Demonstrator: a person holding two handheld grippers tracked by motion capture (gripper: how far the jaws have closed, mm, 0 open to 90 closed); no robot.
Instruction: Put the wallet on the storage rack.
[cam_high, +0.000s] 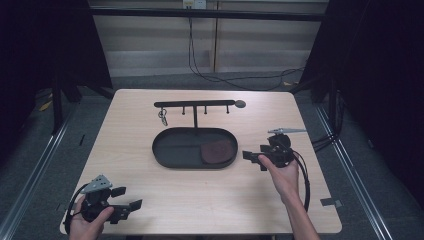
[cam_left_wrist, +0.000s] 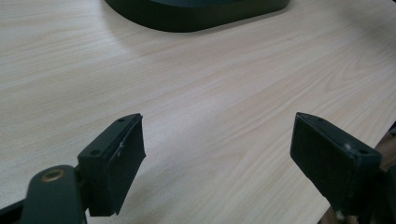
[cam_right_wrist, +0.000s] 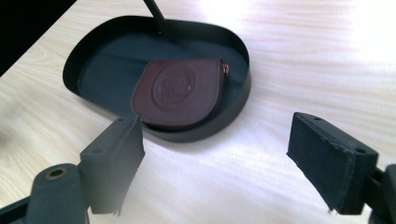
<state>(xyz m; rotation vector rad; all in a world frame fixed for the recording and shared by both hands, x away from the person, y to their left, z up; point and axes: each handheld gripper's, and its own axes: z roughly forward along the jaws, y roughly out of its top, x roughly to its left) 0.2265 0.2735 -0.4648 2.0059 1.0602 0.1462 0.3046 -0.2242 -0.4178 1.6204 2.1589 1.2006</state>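
A: Where is the brown pouch (cam_right_wrist: 180, 93)?

B: It lies flat in the black tray (cam_right_wrist: 233, 105), at one end.

A: Is it hard to pick up?

B: It looks light, soft and a bit slippery. Pinch its curved edge.

A: And the right gripper (cam_right_wrist: 215, 161)?

B: Its jaws are wide apart, holding nothing, near the tray.

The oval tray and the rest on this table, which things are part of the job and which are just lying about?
Part of the job:
- brown pouch, lying in the tray
- black oval tray
- right tool, open, empty, beside the tray

Lying about:
- hook rack over the tray, keys on one hook
- left tool, open, over bare table
- cable on the floor
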